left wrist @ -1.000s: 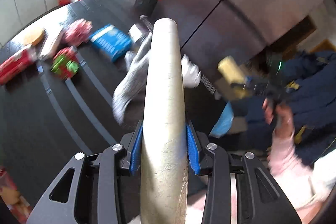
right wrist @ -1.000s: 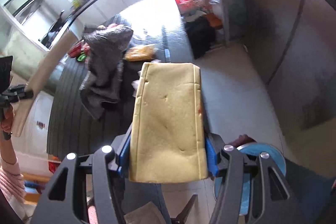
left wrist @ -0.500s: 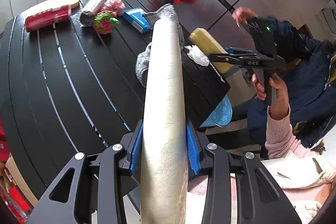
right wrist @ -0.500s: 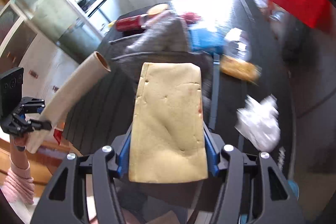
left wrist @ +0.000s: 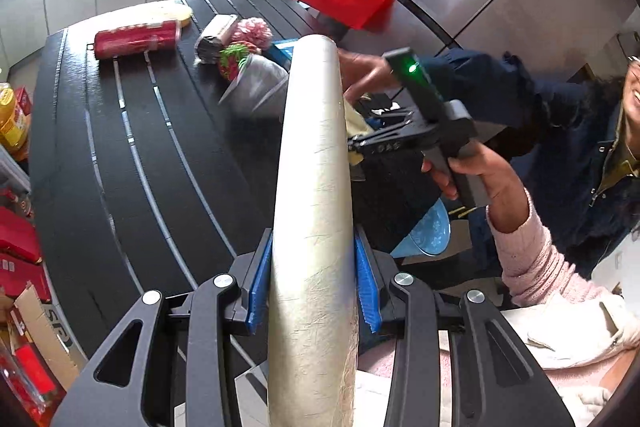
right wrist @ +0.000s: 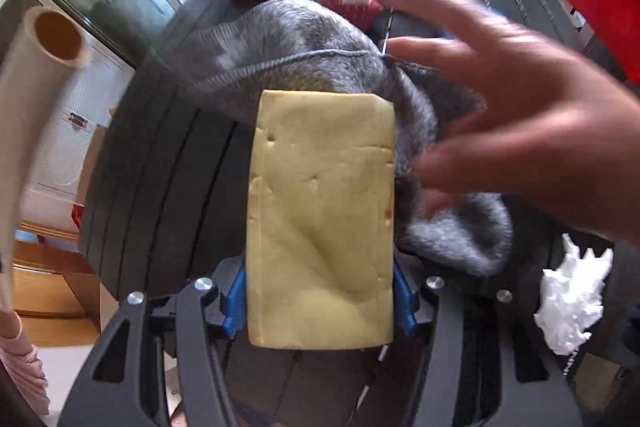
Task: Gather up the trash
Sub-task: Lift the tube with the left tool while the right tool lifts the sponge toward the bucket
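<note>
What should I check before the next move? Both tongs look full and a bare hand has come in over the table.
1. Left tongs shut on the cardboard tube: ok.
2. Right tongs shut on the yellow sponge: ok.
3. Path ahead of the right tongs clear: not ok, a bare hand is spread over the grey cloth.
4. Bin or bag for the trash in view: cannot tell.
5. Crumpled white tissue collected: not ok, it lies on the black table.
</note>
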`<state>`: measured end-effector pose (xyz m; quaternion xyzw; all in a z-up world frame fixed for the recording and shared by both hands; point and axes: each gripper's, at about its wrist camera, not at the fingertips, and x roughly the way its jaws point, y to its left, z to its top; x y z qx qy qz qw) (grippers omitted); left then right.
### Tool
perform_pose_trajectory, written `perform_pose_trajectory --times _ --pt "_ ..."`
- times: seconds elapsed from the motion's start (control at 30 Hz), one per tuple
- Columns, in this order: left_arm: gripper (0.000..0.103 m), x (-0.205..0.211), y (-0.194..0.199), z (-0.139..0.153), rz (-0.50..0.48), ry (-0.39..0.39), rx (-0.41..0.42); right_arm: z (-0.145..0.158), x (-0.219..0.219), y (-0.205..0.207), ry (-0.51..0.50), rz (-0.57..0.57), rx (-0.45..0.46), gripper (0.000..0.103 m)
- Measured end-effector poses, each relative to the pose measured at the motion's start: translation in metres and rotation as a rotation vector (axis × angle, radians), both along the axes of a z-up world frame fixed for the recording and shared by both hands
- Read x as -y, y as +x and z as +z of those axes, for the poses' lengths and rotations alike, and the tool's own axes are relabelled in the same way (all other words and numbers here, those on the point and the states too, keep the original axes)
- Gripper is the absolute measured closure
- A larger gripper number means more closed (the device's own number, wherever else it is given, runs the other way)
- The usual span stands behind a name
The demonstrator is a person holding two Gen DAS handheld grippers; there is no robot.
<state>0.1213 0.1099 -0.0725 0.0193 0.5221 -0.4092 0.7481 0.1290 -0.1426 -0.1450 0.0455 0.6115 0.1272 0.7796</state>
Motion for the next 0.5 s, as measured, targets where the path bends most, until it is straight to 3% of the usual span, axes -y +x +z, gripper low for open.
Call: perform_pose_trajectory --times 0.13,0.3,0.4,0.5 --pt "0.067 -0.018 -0.007 0.007 0.029 0.011 0.012 -0.006 -0.010 0.000 0.007 0.014 0.003 0.046" --pt "0.067 -0.022 -0.017 0.021 0.028 0.004 0.047 0.037 -0.002 -0.029 0.017 0.012 0.125 0.046" --pt "0.067 -0.001 -0.030 0.025 -0.040 0.008 0.068 0.059 0.015 -0.060 0.020 -0.007 0.179 0.046" --pt "0.067 0.035 -0.042 0.024 -0.148 -0.001 0.070 0.074 0.053 -0.107 0.001 -0.102 0.228 0.046"
